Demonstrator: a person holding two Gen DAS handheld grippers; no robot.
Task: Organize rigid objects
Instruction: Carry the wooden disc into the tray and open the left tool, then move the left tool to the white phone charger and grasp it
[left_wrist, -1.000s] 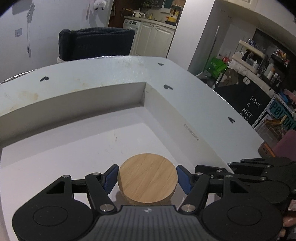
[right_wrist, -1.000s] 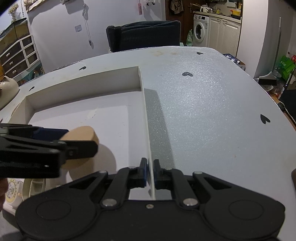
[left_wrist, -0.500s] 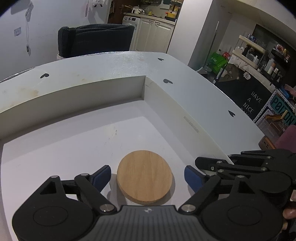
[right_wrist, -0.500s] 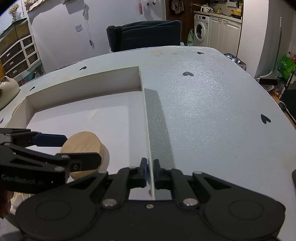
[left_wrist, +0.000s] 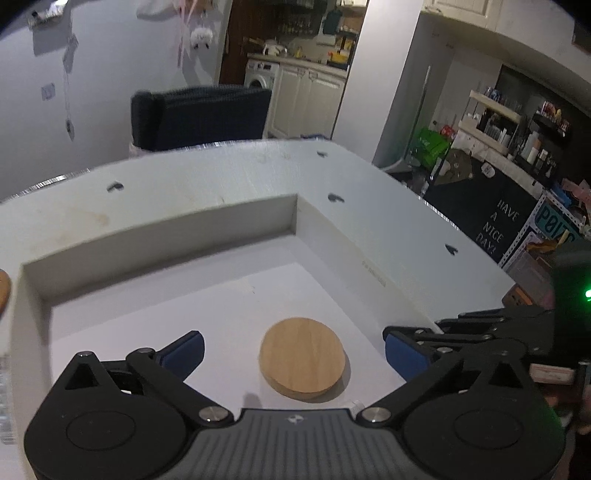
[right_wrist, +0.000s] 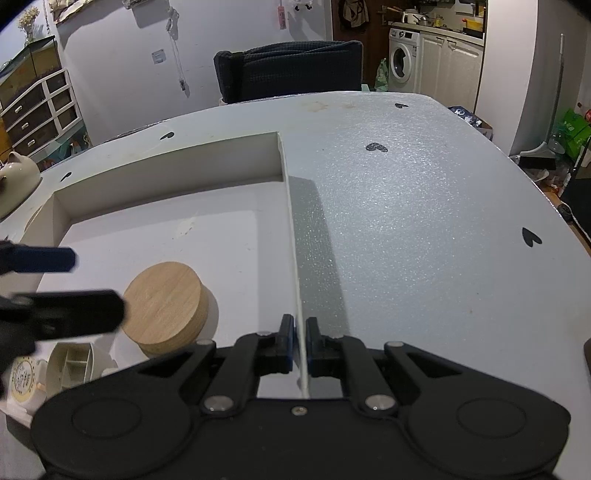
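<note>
A round wooden disc (left_wrist: 302, 357) lies flat on the floor of a shallow white box (left_wrist: 162, 225), near its right wall. It also shows in the right wrist view (right_wrist: 162, 301). My left gripper (left_wrist: 293, 350) is open, raised above the disc with its blue pads wide on either side. My right gripper (right_wrist: 300, 341) is shut on the box's right wall (right_wrist: 291, 229), pinching the thin edge near the front. The left gripper's fingers (right_wrist: 62, 314) show blurred at the left of the right wrist view.
The box sits on a pale tabletop (right_wrist: 424, 221) with small black heart marks. A white teapot (right_wrist: 16, 177) stands at the far left. A white compartmented holder (right_wrist: 74, 363) sits in front of the box. A dark chair (right_wrist: 288, 70) stands behind the table.
My left gripper opened, let go of the wooden disc, and lifted back and up. The disc now rests on the box floor. My right gripper has kept hold of the box wall.
</note>
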